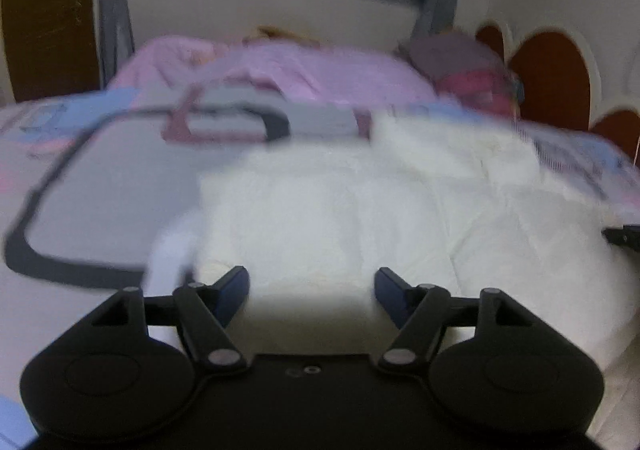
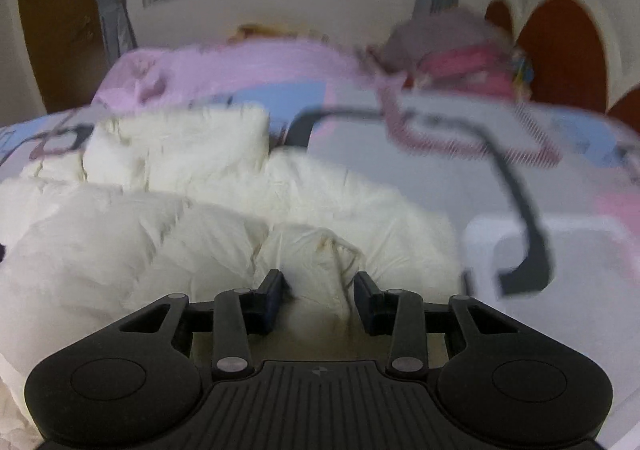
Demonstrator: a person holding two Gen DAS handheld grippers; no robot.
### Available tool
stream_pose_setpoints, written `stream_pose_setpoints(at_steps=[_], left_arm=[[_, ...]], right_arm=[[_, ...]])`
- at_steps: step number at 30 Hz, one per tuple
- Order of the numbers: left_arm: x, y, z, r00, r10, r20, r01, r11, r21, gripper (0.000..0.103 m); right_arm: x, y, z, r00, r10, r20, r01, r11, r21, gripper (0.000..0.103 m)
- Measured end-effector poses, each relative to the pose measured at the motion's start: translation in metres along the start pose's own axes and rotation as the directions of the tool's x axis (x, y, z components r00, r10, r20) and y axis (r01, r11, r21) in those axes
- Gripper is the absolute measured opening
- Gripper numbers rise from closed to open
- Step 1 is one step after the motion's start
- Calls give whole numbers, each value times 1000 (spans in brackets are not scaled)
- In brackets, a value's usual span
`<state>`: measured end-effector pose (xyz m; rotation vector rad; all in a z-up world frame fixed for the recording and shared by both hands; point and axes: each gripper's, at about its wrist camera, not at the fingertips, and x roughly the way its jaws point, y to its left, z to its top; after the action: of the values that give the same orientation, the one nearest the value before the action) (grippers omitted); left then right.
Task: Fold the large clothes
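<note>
A large white puffy garment [image 1: 360, 210] lies spread on the bed; both views are blurred. In the left wrist view my left gripper [image 1: 312, 292] is open and empty, just above the garment's near part. In the right wrist view the same garment [image 2: 180, 218] lies bunched in thick folds at left and centre. My right gripper [image 2: 318, 298] is open, with a creased bit of the white cloth lying between its fingers; the fingers [image 2: 272, 298] do not press on it. A dark tip of the right gripper shows at the right edge of the left wrist view [image 1: 624, 236].
The bed has a patterned sheet [image 2: 540, 178] in grey, pink and blue. A pink blanket [image 1: 304, 70] and pillows [image 2: 460, 54] lie at the far end. A window and grey curtains [image 1: 114, 10] stand behind, and a brown and white headboard [image 1: 556, 78] at right.
</note>
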<state>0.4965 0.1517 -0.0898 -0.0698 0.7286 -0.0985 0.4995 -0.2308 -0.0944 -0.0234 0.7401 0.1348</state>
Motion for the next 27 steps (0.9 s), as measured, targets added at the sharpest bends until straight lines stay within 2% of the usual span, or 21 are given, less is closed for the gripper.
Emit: stream_pose_setpoints(at_steps=[1,3,6,10,14,17,19,21,23,27], left_arm=[[-7,5,6,999,8,38,-8,1000,-2,81],[-5,14,21,997,8,75,-7,1000,-10,81],[13,15,41,997,-11,71,12,1000,-23,81],[48,5,49,1000,-27,8,27,999,-17,80],[73,4,35,998,13,-65,-12,1000,20,82],[57,7,32,997,44,-61,-42,999,26,78],[34,6,29,998,47,-30,-47,999,21,79],[11,-4,23,1000,18,8,-18,1000,24,81],[-8,-26,14,999,15,33,-16,999,50,84],[-25,-68,-4,998,-27,53,24,998,66,92]], right_arm=[[-4,-1,5,1000,4,21,-3,1000,-6,38],[-2,-3,17,999,21,35,-22,1000,14,38],[13,5,34,999,51,19,-51,998,27,38],[44,24,37,996,71,-47,-71,997,-2,38],[61,25,25,995,47,-90,-49,999,-23,38],[52,21,24,996,37,-82,-38,999,-14,38],[31,22,26,999,28,-27,-28,1000,-3,38],[9,28,22,998,63,5,-63,998,23,38],[-10,45,11,994,104,25,-104,995,1,38],[-33,90,-9,983,185,11,-183,981,-70,38]])
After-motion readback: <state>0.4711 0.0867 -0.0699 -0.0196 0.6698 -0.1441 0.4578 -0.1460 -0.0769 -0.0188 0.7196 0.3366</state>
